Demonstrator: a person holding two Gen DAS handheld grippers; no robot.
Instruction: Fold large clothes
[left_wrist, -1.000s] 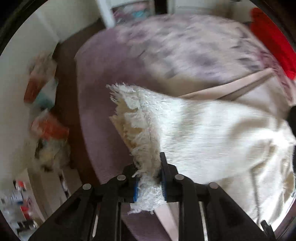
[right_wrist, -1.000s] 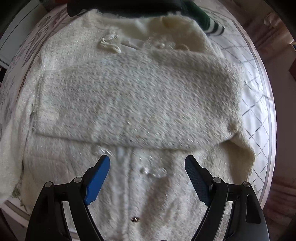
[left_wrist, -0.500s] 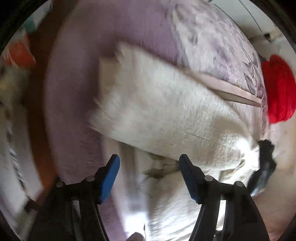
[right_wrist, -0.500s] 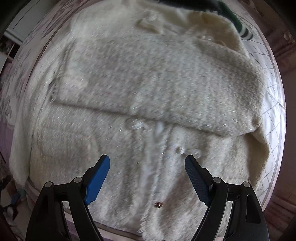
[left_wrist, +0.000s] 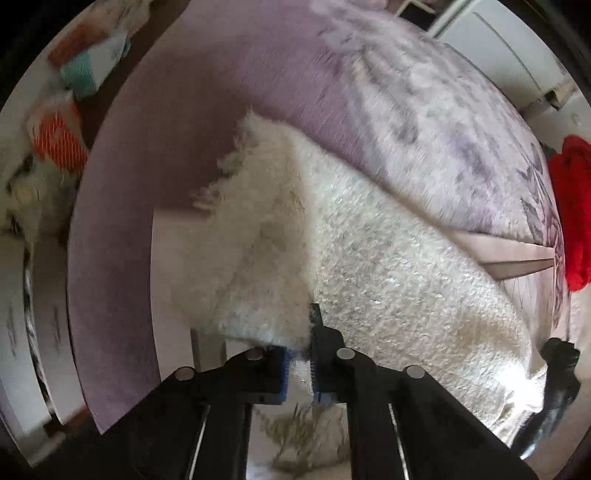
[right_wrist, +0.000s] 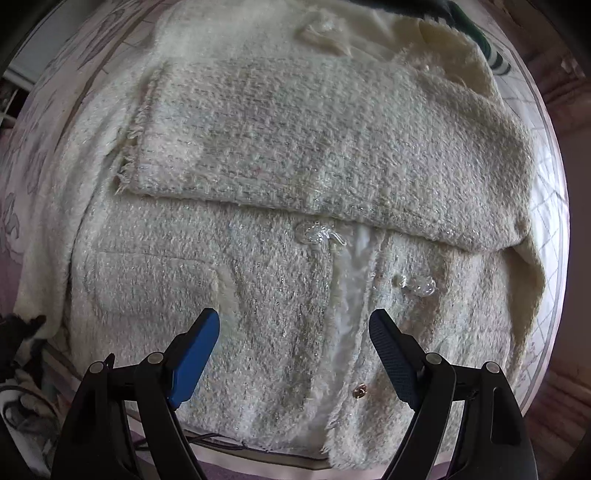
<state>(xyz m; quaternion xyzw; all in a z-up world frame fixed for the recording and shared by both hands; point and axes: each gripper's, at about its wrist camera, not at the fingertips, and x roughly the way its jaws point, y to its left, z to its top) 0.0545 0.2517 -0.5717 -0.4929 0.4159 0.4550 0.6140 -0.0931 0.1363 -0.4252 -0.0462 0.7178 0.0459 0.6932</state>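
Observation:
A cream, fuzzy tweed jacket (right_wrist: 258, 295) lies flat on the bed, front up, with one sleeve (right_wrist: 314, 140) folded across its chest. Clear buttons (right_wrist: 317, 234) sit along the front opening. My right gripper (right_wrist: 293, 350) hovers open above the lower front, nothing between its blue pads. In the left wrist view the jacket (left_wrist: 388, 266) stretches away with a fringed edge (left_wrist: 236, 170) at the far end. My left gripper (left_wrist: 299, 373) points down, its jaws closing tight on a fold of the jacket's fuzzy edge.
The bed has a lilac patterned cover (left_wrist: 406, 92). A red garment (left_wrist: 572, 214) lies at its right side. A green-striped garment (right_wrist: 491, 55) lies beyond the jacket's collar. Bags and clutter (left_wrist: 59, 140) stand on the floor to the left.
My left gripper let go of the fringed cuff, opened, sank toward the bed and shut on the jacket's edge. My right gripper slid across the jacket toward its hem, still open.

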